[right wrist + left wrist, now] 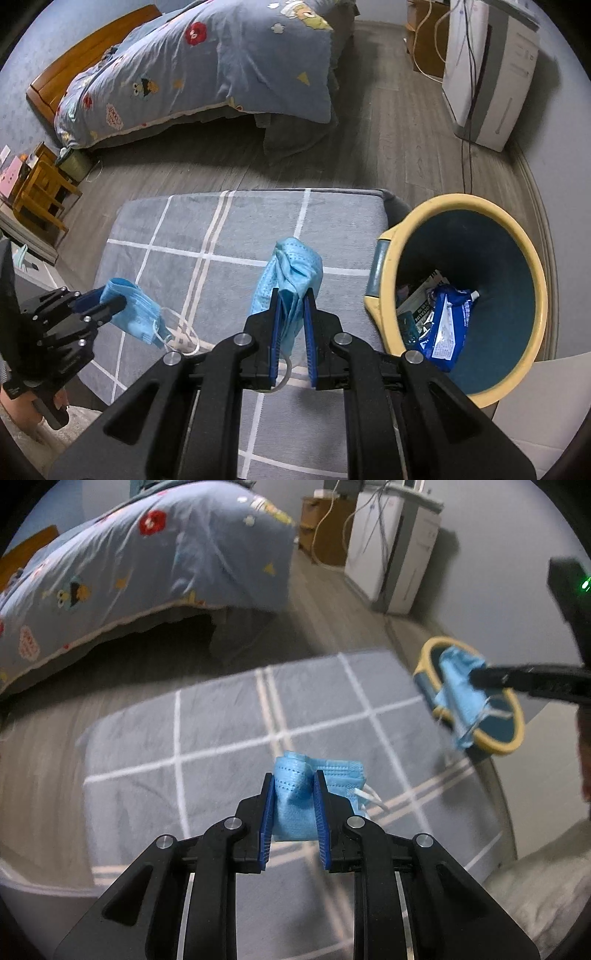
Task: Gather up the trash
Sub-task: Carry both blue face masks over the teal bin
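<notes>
Pinching a crumpled blue mask [129, 306] at the left, the left gripper [293, 794] holds it clear above the grey checked mat [221, 229]. Further right, the right gripper [291, 302] is clamped on a second mask [291, 269] (soft pleated fabric, loops dangling), near the round yellow-rimmed bin [532, 258], probably ready to drop; glossy wrappers already lie inside.

Dim, cool indoor light fills both fisheye views — the left wrist view is smeared by motion blur, the right wrist view sharper — with bent edges, black corners and a deep shadow under the bed [207, 62].
</notes>
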Tool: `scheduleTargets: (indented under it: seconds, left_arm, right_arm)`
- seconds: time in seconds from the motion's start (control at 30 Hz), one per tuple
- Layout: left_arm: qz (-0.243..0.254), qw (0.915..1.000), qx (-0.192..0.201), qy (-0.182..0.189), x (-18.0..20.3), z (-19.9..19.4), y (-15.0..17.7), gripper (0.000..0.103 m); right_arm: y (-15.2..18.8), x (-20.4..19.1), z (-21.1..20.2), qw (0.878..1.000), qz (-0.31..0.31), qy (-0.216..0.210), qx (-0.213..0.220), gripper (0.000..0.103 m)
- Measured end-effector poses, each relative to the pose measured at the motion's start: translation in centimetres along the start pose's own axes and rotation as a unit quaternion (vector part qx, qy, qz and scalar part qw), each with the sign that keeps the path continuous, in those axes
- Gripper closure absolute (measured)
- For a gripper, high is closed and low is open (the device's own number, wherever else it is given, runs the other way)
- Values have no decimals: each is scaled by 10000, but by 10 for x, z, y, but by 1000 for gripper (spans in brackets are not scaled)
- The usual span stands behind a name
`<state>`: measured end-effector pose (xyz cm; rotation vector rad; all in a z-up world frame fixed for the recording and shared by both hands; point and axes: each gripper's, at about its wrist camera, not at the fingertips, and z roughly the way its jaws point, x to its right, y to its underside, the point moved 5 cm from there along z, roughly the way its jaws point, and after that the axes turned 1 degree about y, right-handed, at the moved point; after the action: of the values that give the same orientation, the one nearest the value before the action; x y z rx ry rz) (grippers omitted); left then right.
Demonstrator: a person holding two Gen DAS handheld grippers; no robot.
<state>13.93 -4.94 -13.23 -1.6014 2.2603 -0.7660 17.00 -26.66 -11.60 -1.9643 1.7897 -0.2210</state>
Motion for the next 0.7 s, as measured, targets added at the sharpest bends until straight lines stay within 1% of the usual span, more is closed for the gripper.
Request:
scheduleTargets:
  seconds: [0.07,0.13,0.27,0.33,0.43,0.53,0.7]
  left_arm:
    - [-15,9999,104,122,8,-2,-9,82]
    - [43,9997,146,169,17,0,-15,82]
    - [163,9996,86,228,31,9,-19,82]
    - [251,9995,57,194,39,12,-21,82]
    - [357,9991,102,188,51,11,-27,82]
    - [481,9984,233,182,68,6,-37,82]
    - [668,9957,470,431,108,-6,-56,82]
  right_arm:
    - [-1,6,1,10000,42,-2,-8,92]
    - [-2,13,3,10000,75,3,-22,92]
    - [-6,29,4,9998,196,-23,5,92]
    - [-7,40,3,9996,276,-18,43,92]
    - [-11,66,-1,9983,572,19,119,92]
    - [-15,91,-10,9963,804,121,285,92]
    - [-13,147,-25,9891,1327,327,541,92]
